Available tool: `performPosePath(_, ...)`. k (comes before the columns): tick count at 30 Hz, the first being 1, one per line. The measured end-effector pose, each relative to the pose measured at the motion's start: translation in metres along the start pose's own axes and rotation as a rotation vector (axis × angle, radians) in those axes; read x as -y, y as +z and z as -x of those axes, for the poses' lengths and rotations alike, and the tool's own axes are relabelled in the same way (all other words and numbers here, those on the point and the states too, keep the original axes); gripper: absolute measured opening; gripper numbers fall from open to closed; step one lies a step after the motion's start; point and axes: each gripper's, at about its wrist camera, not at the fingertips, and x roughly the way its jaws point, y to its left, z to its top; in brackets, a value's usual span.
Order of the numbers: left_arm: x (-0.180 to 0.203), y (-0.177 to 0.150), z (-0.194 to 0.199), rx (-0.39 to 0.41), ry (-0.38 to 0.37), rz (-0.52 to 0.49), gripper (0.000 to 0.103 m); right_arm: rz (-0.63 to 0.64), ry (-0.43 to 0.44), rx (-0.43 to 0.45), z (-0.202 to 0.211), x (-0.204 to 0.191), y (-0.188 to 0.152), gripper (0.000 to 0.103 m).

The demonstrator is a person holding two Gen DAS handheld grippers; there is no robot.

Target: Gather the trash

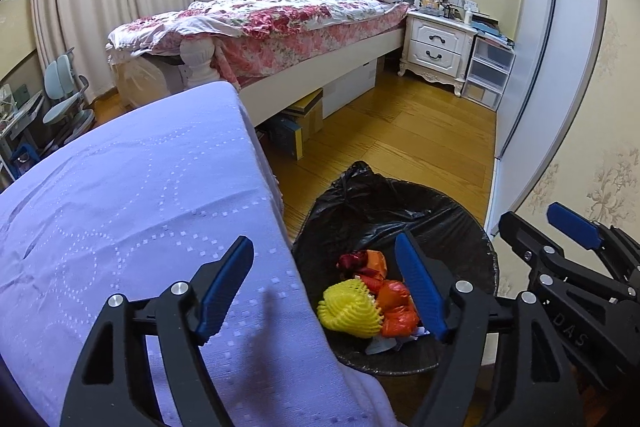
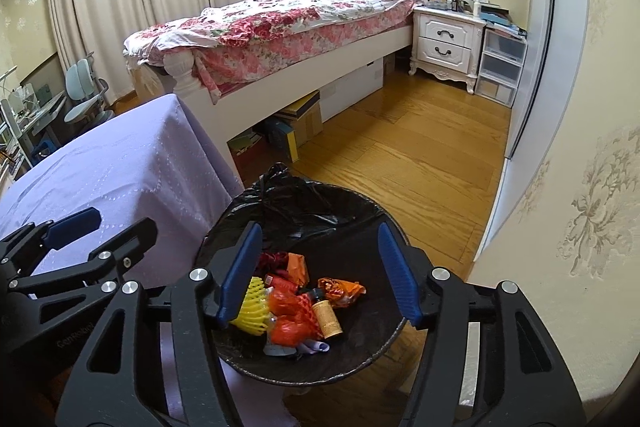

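A trash bin (image 1: 472, 227) lined with a black bag stands on the floor beside a table; it also shows in the right wrist view (image 2: 360, 355). Inside lie a yellow foam net (image 1: 350, 307), orange wrappers (image 1: 394, 303) and a small brown bottle (image 2: 326, 317). My left gripper (image 1: 324, 291) is open and empty, straddling the table's edge and the bin. My right gripper (image 2: 318, 275) is open and empty above the bin. The right gripper also shows at the right of the left wrist view (image 1: 548, 231).
The table wears a lilac cloth (image 1: 132, 211) at the left. A bed (image 1: 280, 23) with a floral quilt stands behind, boxes (image 1: 298, 123) beneath it. A white nightstand (image 1: 438, 47) and plastic drawers (image 1: 488, 71) stand at the back right. The floor is wood (image 1: 408, 143).
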Motion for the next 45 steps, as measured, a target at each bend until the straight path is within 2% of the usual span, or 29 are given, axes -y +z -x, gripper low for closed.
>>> performPosePath(6, -0.009, -0.001, 0.009, 0.018, 0.028, 0.016, 0.077, 0.0, -0.022, -0.002, 0.004, -0.001, 0.002, 0.072)
performPosePath(8, -0.012, -0.002, 0.014, 0.027, 0.04, 0.022, 0.079, -0.006, -0.016, 0.0, 0.006, 0.0, 0.002, 0.081)
performPosePath(11, -0.017, -0.001, 0.02, 0.037, 0.051, 0.031, 0.08, -0.027, -0.003, -0.006, 0.01, 0.003, 0.003, 0.089)
performPosePath(17, -0.025, -0.003, 0.033, 0.06, 0.083, 0.038, 0.083, -0.006, -0.053, 0.01, 0.021, -0.007, 0.004, 0.098)
performPosePath(21, -0.03, -0.004, 0.042, 0.072, 0.091, 0.044, 0.084, 0.004, -0.059, 0.02, 0.027, -0.011, 0.005, 0.098)
performPosePath(29, -0.043, -0.01, 0.063, 0.096, 0.111, 0.065, 0.085, -0.027, -0.003, 0.025, 0.047, -0.013, 0.007, 0.098)
performPosePath(45, -0.065, -0.034, 0.107, 0.134, 0.15, 0.112, 0.086, 0.034, 0.031, 0.09, 0.095, -0.041, -0.004, 0.098)
